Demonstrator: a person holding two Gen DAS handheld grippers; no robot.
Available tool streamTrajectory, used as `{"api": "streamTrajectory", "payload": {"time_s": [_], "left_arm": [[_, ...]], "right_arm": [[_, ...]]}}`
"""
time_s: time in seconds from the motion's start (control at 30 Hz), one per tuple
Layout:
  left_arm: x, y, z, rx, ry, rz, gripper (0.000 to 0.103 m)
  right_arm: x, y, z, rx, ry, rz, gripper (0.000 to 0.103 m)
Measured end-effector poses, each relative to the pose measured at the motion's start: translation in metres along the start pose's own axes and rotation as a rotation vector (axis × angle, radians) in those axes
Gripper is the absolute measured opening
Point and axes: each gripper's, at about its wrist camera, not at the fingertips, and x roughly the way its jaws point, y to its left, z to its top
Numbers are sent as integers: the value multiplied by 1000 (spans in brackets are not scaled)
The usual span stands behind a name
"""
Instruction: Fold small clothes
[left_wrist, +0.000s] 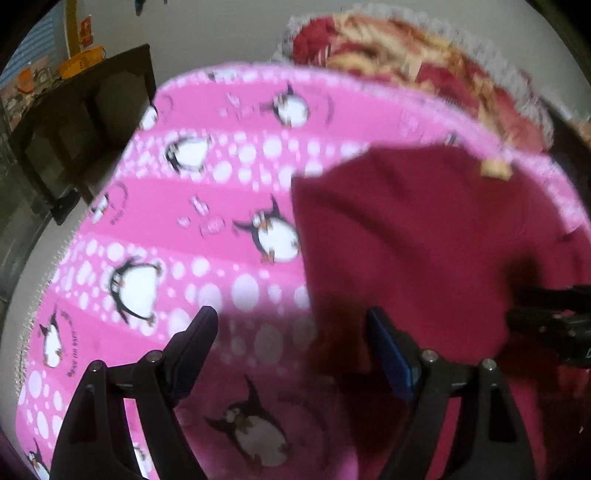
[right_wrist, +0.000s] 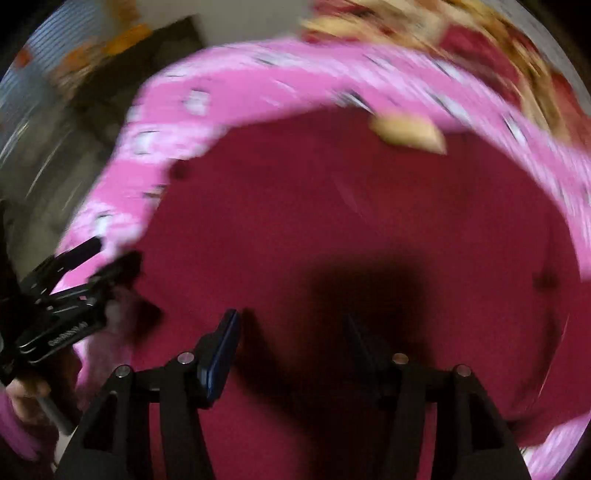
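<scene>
A dark red garment (left_wrist: 413, 229) lies spread flat on a pink penguin-print blanket (left_wrist: 207, 206), with a tan label (left_wrist: 495, 170) at its far edge. My left gripper (left_wrist: 291, 323) hangs open over the garment's left edge, with nothing pinched between its pads. In the right wrist view the picture is blurred. There the garment (right_wrist: 314, 206) fills the middle, and my right gripper (right_wrist: 291, 319) stands open just above the cloth, casting a dark shadow on it. The left gripper (right_wrist: 74, 295) shows at the left edge, over the garment's border.
Dark wooden furniture (left_wrist: 85, 122) stands beyond the blanket's far left corner, with orange baskets (left_wrist: 79, 62) behind it. A red and cream patterned cover (left_wrist: 406, 55) lies past the blanket's far edge. A hand in a pink sleeve (right_wrist: 18, 406) holds the left gripper.
</scene>
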Motion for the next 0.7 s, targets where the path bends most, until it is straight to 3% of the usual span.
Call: {"api": "streamTrajectory", "payload": {"time_s": [0.13, 0.2, 0.27, 0.4, 0.47, 0.57, 0.7], "left_arm": [[3, 3, 0, -26, 18, 4, 87], [-6, 2, 3, -19, 2, 13, 87], [-21, -2, 6, -3, -31, 18, 86], [-43, -18, 9, 27, -78, -9, 87], [-50, -30, 11, 46, -92, -29, 86], [-48, -50, 13, 78, -97, -56, 87], [-38, -70, 12, 107, -78, -51, 87]], "right_arm": [[-18, -2, -4, 6, -32, 35, 63], [-45, -4, -8, -23, -94, 22, 63], [-78, -20, -16, -20, -167, -29, 71], [-125, -83, -39, 128, -259, -150, 74], [-138, -118, -52, 223, -274, -164, 74], [-146, -167, -76, 402, -278, -132, 74], [-149, -169, -86, 406, -287, -71, 74]]}}
